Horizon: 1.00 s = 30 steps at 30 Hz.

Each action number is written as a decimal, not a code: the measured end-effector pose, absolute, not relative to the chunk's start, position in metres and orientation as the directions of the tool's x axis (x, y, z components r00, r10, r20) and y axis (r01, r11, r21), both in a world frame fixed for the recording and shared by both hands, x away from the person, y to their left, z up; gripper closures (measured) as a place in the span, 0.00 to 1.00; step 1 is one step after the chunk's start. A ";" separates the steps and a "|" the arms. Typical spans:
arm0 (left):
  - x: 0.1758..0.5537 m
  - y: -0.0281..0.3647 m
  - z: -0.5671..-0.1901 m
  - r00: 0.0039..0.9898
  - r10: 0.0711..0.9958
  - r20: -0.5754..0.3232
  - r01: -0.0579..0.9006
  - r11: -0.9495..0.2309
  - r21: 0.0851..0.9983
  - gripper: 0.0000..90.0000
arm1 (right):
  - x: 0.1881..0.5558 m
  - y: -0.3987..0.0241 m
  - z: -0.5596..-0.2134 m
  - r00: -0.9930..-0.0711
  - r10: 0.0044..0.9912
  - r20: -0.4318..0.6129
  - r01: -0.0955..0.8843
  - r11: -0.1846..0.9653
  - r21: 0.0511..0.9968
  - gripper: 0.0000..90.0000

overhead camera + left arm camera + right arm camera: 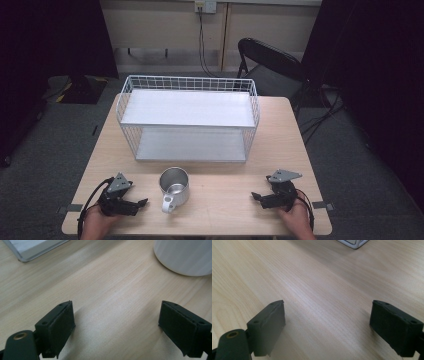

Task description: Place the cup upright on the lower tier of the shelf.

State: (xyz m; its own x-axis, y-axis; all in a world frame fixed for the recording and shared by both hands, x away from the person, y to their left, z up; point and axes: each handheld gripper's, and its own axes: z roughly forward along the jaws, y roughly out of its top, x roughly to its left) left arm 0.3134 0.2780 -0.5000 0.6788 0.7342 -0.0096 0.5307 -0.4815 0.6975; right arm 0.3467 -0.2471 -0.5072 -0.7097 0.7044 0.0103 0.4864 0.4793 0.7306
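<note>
A metal mug [174, 186] with a white handle stands upright on the wooden table [225, 210], in front of a white wire shelf rack [189, 120]. My left gripper [140, 205] rests near the table's front left corner, to the left of the mug, jaws open with bare wood between them. In the left gripper view its gripper [116, 326] shows the mug's white wall [185, 256] at upper right and the rack's lower shelf corner [32, 248] at upper left. My right gripper [256, 197] lies at the front right, open; the right gripper view [327, 326] shows nothing between its jaws.
The two-level rack takes up the table's far half. A rack corner [353, 243] appears in the right gripper view. A black folding chair [270, 62] stands behind the table at right. Cables hang down the back wall [202, 40].
</note>
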 end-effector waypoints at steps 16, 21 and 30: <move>0.296 0.262 -0.479 0.717 0.693 -0.077 0.535 -0.476 0.697 0.20 | 0.347 -0.247 -0.507 -0.710 0.705 0.010 0.486 0.479 0.731 0.14; 0.288 0.256 -0.474 0.729 0.680 -0.079 0.530 -0.489 0.693 0.20 | 0.347 -0.247 -0.507 -0.709 0.705 0.010 0.486 0.479 0.731 0.14; 0.273 0.244 -0.471 0.754 0.652 -0.086 0.516 -0.506 0.692 0.20 | 0.346 -0.247 -0.507 -0.704 0.710 0.011 0.491 0.475 0.730 0.14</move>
State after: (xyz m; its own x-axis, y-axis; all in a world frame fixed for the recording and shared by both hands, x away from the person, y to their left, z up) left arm 0.2732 0.2443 -0.4709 0.7536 0.6517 -0.0859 0.5160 -0.5055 0.6915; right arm 0.3462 -0.2467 -0.5071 -0.7036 0.7105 0.0109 0.4913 0.4754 0.7298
